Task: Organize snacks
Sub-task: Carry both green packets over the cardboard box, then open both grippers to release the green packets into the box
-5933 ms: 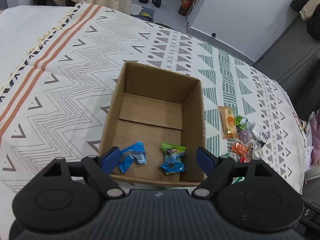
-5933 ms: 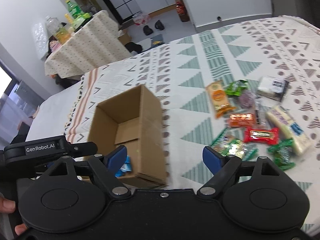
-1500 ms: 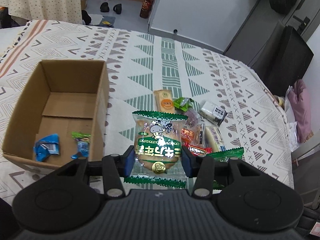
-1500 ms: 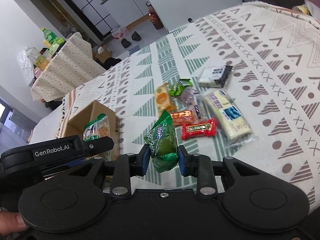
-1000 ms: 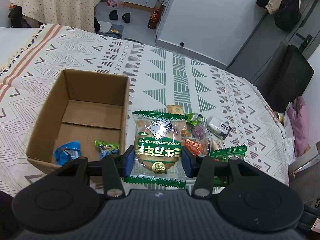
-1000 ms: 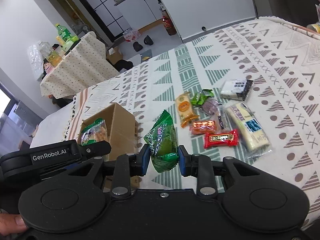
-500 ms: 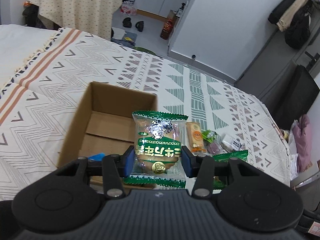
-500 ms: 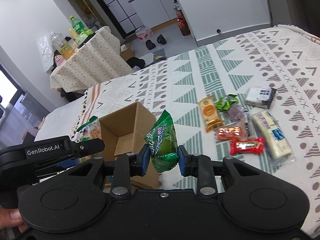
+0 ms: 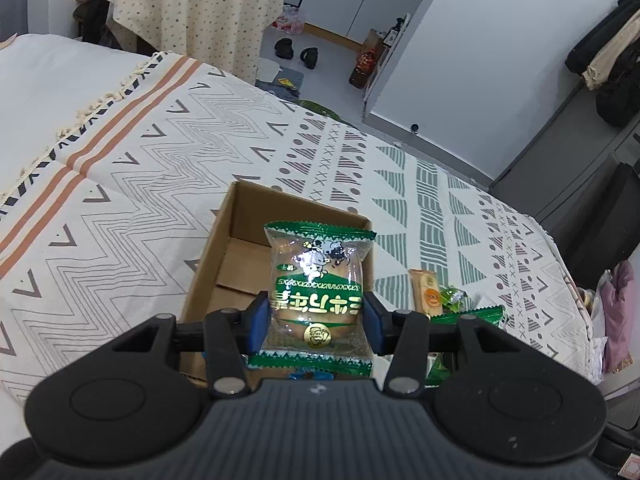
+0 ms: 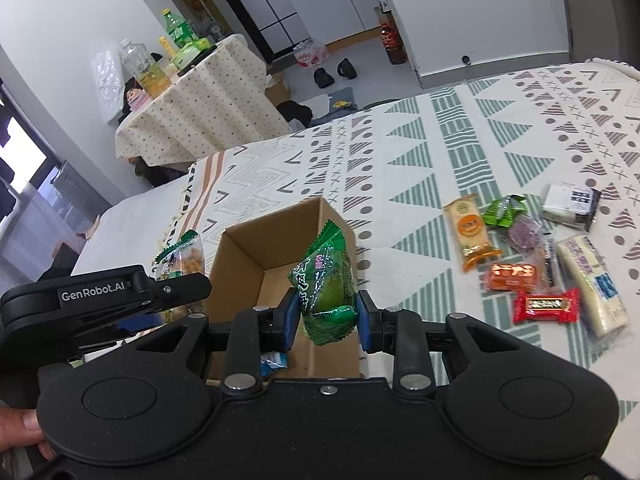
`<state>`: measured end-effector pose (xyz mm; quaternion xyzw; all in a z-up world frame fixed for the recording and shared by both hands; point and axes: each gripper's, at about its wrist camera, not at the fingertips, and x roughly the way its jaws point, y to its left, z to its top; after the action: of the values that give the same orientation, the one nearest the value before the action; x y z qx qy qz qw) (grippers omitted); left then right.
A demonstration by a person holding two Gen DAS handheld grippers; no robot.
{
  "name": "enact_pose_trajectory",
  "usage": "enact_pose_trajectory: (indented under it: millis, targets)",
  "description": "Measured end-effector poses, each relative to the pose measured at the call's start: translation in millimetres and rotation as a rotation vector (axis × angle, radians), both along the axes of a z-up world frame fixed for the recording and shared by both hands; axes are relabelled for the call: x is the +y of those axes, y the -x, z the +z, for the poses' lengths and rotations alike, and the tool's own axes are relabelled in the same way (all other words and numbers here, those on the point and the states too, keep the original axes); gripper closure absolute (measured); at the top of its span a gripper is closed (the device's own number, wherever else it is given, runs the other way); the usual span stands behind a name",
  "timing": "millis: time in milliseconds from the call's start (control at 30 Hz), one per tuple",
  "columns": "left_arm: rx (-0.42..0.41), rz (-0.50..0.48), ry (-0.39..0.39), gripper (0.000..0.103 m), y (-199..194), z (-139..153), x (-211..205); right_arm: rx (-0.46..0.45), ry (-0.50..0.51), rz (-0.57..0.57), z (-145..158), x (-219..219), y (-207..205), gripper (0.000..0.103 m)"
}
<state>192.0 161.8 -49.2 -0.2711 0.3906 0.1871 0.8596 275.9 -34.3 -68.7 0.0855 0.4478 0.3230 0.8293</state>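
Bun packet [image 9: 316, 300], clear with green serrated ends, sits clamped between the blue pads of the left tongs [image 9: 317, 317] in the left wrist view. It stands upright and hangs over the open cardboard box [image 9: 224, 264], which rests on a bed with a patterned cover [image 9: 120, 184]. To the right of the box, an orange-labelled wafer [image 9: 426, 298] and a small green sweet [image 9: 452, 296] lie on the cover. A green packet edge [image 9: 468, 314] shows just behind the right finger.

In the right wrist view, the right tongs [image 10: 327, 318] are closed on a green pouch [image 10: 326, 280], gripped at its lower part, its crimped top tilted upward. The pouch hangs above the box [image 10: 256, 252], near its right wall. A blue wrapper [image 10: 272, 360] lies on the box floor beneath the tongs. At the left, the other tongs [image 10: 120, 292] come in with the bun packet [image 10: 182, 258] just beside the box's left wall. Loose snacks lie well to the right on the cover: the wafer [image 10: 470, 230], a green sweet [image 10: 502, 212], a purple one [image 10: 524, 234], an orange pack [image 10: 512, 276], a red bar [image 10: 546, 305], a long white bar [image 10: 592, 284] and a white-and-black pack [image 10: 570, 200]. A thumb [image 10: 24, 420] shows at the lower left edge.
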Motion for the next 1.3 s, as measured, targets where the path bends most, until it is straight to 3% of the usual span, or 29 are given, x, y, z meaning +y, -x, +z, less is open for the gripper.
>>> enact_pose_trajectory:
  millis: [433,600,767,867,900,967,1067,1300]
  targets:
    - [0.027,0.038,0.056,0.056,-3.1,-19.0,28.3,0.008,0.011,0.030,-1.0,33.2,-5.4,0.074]
    - [0.050,0.059,0.084,0.051,-2.4,-24.4,36.4,0.019,0.016,0.040,-4.4,42.0,-4.4,0.074]
    - [0.092,0.084,0.099,0.036,1.1,-28.6,42.7,0.024,0.005,0.061,-3.8,51.3,-0.7,0.073]
    - [0.110,0.100,0.104,0.030,4.9,-29.8,45.7,0.022,-0.022,0.070,-1.2,54.0,0.7,0.067]
    - [0.114,0.104,0.105,0.029,6.0,-29.8,46.6,0.022,-0.026,0.069,-0.5,54.2,1.2,0.060]
    - [0.121,0.108,0.109,0.025,7.9,-29.8,47.6,0.017,-0.022,0.060,0.4,52.8,2.1,0.054]
    - [0.134,0.108,0.121,0.020,9.7,-31.0,46.9,0.023,-0.017,0.048,-0.9,46.6,2.8,0.053]
    - [0.156,0.078,0.101,0.018,8.4,-32.0,31.8,0.037,-0.007,-0.013,-6.9,19.2,4.5,0.041]
